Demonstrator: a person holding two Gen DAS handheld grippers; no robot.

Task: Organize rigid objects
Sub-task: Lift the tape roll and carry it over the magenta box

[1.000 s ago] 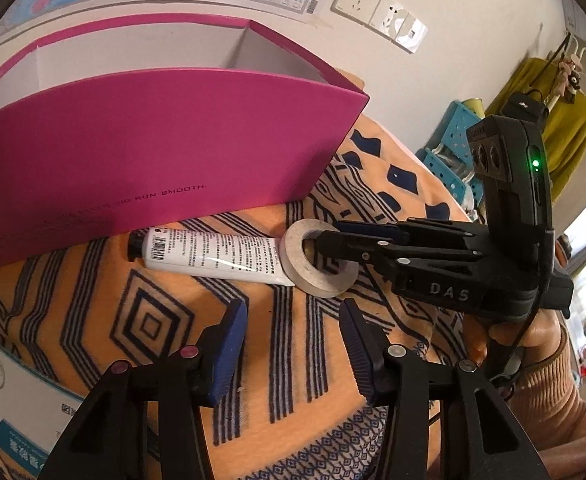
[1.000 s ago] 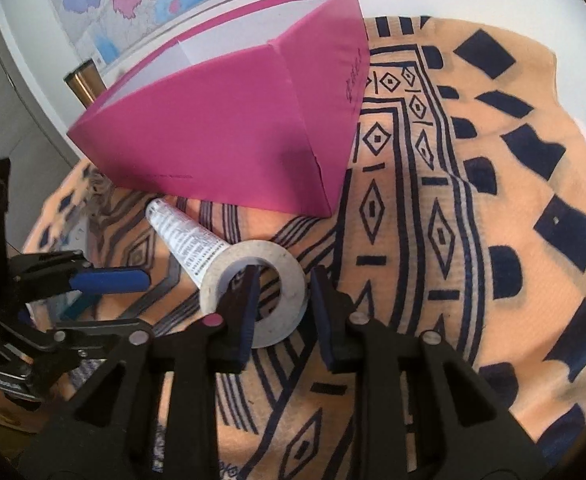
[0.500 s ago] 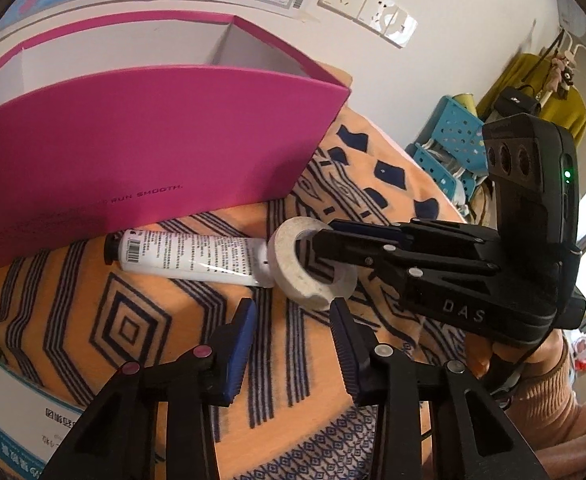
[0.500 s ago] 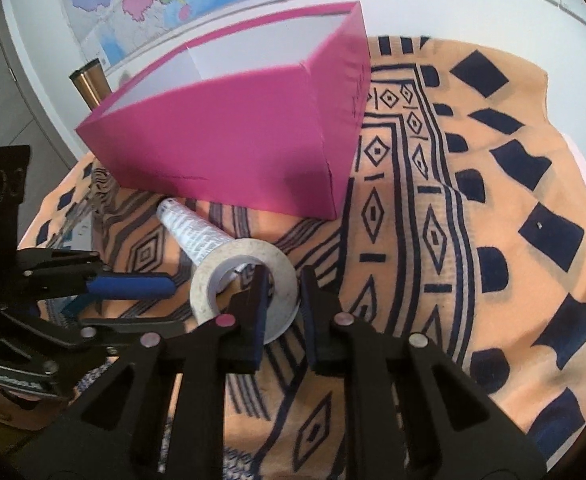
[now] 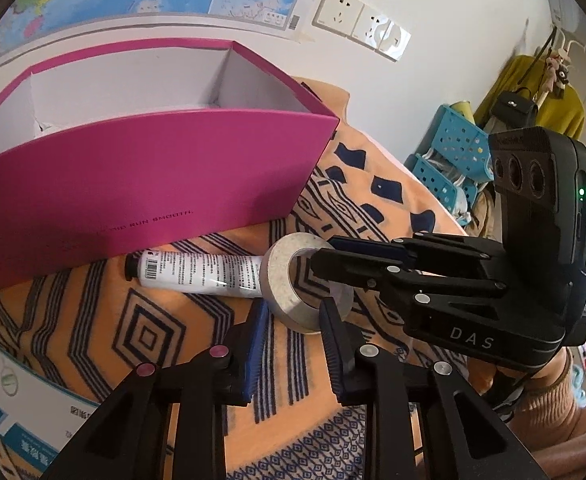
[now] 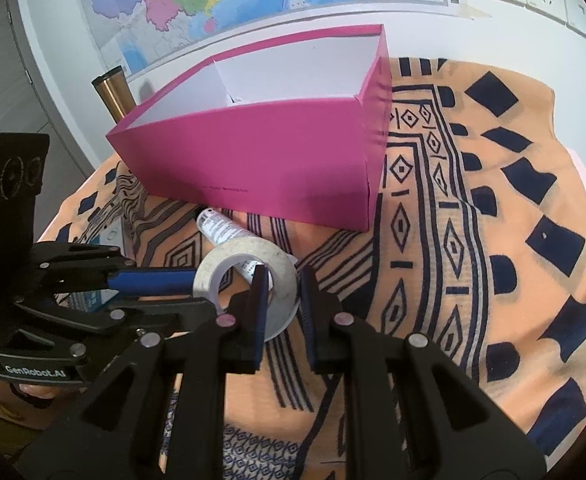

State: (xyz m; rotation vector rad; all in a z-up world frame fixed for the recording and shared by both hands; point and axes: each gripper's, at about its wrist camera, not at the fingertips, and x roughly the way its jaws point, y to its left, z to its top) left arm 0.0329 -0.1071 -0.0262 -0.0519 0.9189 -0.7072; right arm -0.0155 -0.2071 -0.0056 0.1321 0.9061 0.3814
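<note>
Gripping one tape roll (image 6: 249, 280) by its near wall, the right gripper (image 6: 281, 300) has one finger through the hole and one outside, clamped on the ring. The roll is tilted, lifted just off the patterned cloth (image 6: 473, 240), in front of the pink box (image 6: 261, 160). One white tube (image 5: 201, 270) lies on the cloth, its tail end touching or just behind the roll. The left gripper (image 5: 293, 320) hangs with fingers apart, holding nothing, right beside the roll's lower edge.

Risks, as judged:
- Thin pinch on a curved wall: the roll may pivot or slip out on the way to the box.
- Roll may drag the tube as it rises.
- Left gripper sits close and may knock the roll.
- Roll may catch the box's front wall if carried low.

Count: tape roll, one; tube, one; pink box, one, with two compartments visible, both seeming empty; grippers, two.
</note>
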